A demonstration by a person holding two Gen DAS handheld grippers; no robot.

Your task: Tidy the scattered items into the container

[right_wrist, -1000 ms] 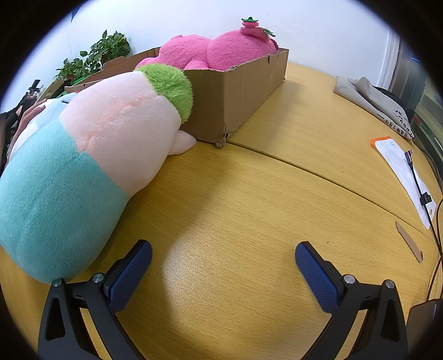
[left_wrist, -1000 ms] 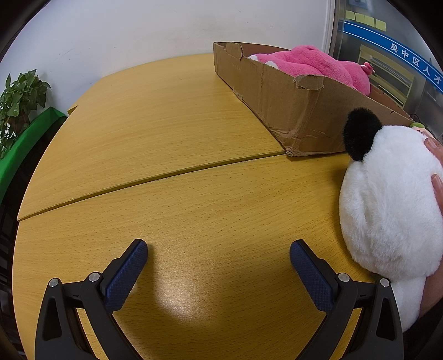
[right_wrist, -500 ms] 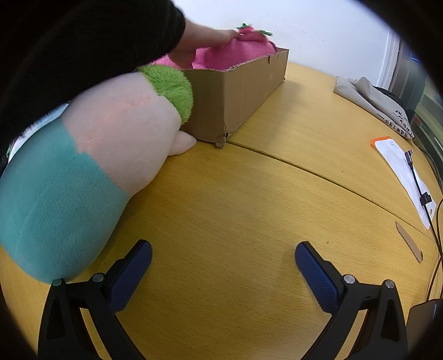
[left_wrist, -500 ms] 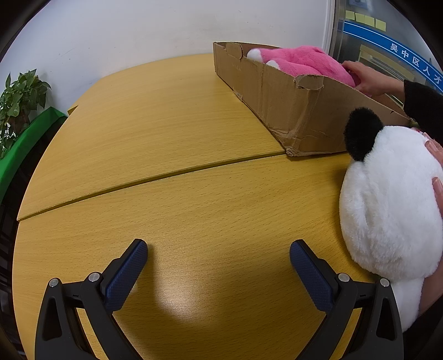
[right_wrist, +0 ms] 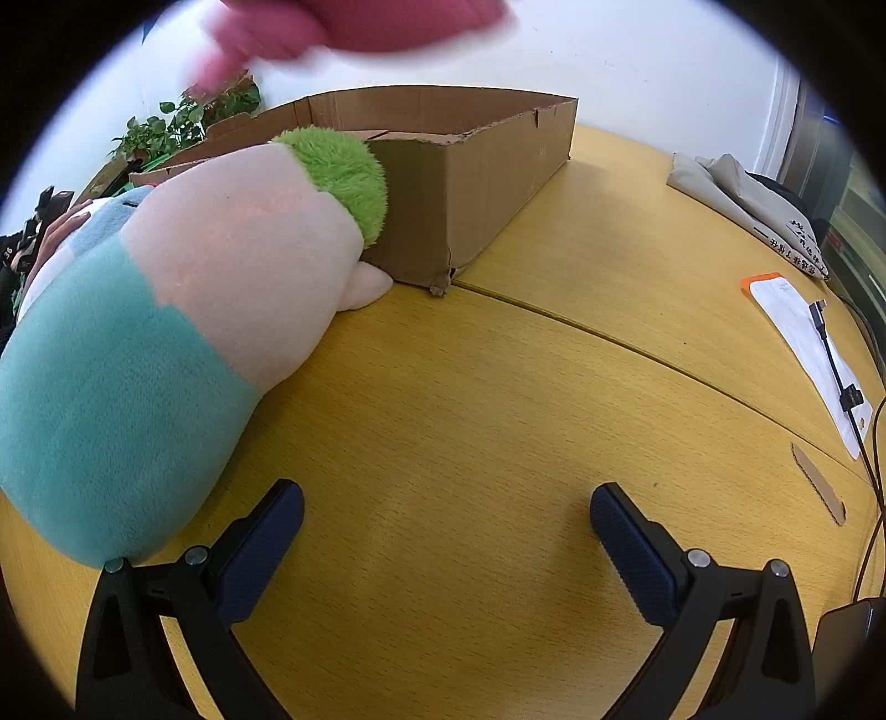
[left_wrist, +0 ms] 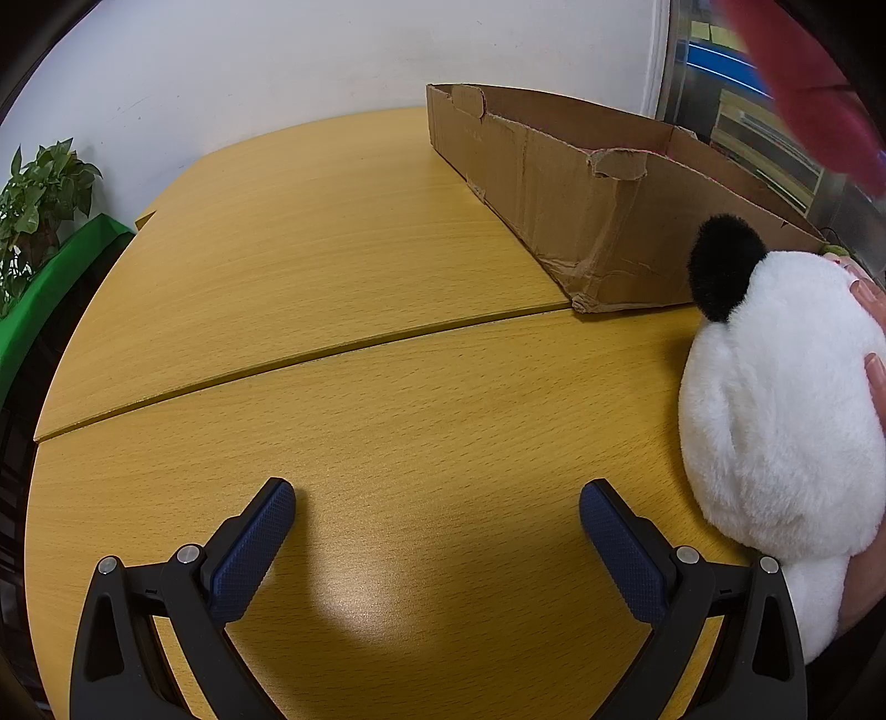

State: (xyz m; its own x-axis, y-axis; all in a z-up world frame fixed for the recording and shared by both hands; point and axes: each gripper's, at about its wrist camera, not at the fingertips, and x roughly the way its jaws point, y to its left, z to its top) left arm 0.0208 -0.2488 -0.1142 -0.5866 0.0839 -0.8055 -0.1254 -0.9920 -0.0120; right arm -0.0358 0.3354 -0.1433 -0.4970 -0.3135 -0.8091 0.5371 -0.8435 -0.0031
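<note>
Yellow wood-grain tabletop, made of two curved sections with a seam between; white wall behind, potted green plant at far left.

Left gripper: jaws spread wide, nothing between them, low over the table. White plush panda with a black ear lies just right of it, a bare hand pressed against its far side.

Long shallow brown cardboard box sits beyond the seam, torn at its near corner.

Right gripper: also fully spread, holding nothing. Large pink, teal and green plush toy lies to its left, green end touching the box wall.

Blurred pink plush in the air above the box. Folded beige cloth bag and white sheet with an orange corner at far right.
</note>
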